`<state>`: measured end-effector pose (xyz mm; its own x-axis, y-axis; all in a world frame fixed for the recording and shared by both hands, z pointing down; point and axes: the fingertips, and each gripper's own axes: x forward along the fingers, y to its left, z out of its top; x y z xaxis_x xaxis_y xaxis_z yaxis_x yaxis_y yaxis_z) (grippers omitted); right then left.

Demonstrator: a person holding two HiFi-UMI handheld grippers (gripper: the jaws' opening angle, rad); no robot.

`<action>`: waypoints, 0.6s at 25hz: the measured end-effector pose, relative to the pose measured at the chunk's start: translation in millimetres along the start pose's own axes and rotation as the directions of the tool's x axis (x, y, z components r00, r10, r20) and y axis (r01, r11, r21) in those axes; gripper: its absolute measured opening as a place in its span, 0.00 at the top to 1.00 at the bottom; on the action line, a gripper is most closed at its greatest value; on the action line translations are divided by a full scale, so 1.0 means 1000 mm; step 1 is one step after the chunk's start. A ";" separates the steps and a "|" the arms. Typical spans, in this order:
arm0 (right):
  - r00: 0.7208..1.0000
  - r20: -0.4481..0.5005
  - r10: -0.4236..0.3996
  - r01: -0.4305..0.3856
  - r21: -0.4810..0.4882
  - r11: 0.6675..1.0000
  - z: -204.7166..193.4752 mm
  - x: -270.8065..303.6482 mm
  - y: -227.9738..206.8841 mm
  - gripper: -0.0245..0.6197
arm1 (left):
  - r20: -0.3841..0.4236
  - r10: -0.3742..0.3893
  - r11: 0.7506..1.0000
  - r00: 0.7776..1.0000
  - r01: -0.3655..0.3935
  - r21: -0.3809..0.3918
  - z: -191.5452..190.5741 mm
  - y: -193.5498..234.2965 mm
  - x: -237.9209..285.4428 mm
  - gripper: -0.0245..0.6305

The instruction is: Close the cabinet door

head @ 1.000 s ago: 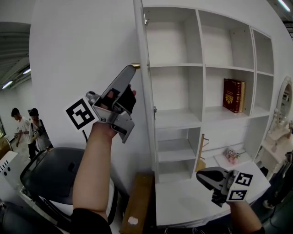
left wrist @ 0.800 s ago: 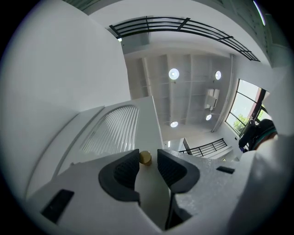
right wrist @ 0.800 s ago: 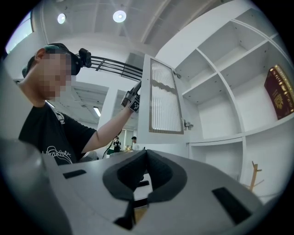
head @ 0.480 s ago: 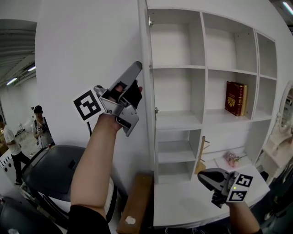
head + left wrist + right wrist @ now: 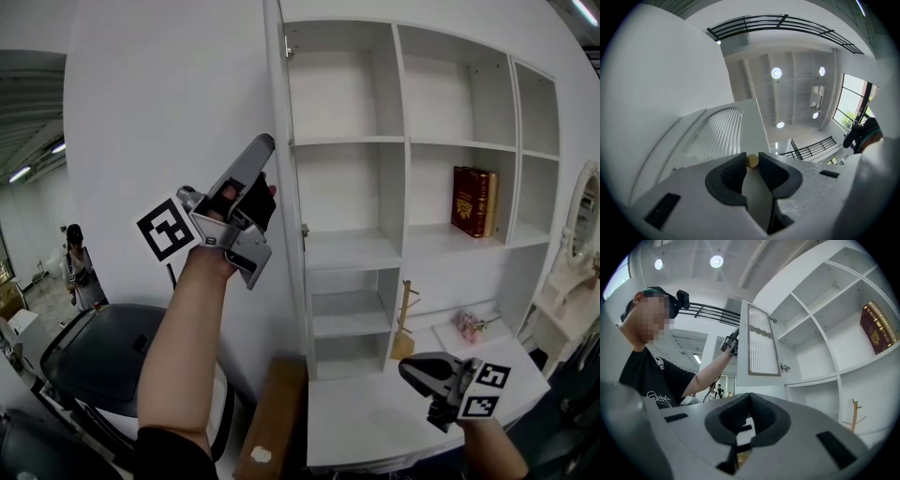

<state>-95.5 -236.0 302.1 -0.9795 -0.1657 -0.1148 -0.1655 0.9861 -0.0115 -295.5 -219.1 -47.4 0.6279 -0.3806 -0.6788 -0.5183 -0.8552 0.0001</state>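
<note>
Pinching the one gold knob (image 5: 752, 161) on the cabinet door (image 5: 187, 94), left gripper (image 5: 263, 144) just finished closing; right gripper (image 5: 749, 397) pressed together, empty.

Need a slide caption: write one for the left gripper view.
Left gripper, jaws having just closed on the brass knob of the open cabinet door.

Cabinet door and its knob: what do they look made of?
Cabinet door: white painted board, probably wood composite; smooth matte face, ribbed inset panel that may be glass.
Knob: likely brass or brass-plated metal; small, round, golden sheen.
</note>
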 end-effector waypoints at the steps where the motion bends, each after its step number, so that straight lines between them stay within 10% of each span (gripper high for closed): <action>1: 1.000 0.001 -0.001 0.001 0.002 1.000 0.001 -0.001 0.000 0.95 | -0.003 0.003 1.000 1.000 -0.003 0.009 -0.001 -0.002 0.002 0.83; 15: 1.000 0.021 0.015 -0.016 0.030 0.999 0.009 -0.044 -0.049 0.95 | -0.105 0.084 0.973 0.991 -0.059 0.222 -0.063 -0.007 0.067 0.83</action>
<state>-43.1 -277.0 298.5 -0.9793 -0.1507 -0.1353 -0.1466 0.9884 -0.0399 -212.9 -261.0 -46.7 0.6398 -0.4855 -0.5957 -0.6702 -0.7318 -0.1234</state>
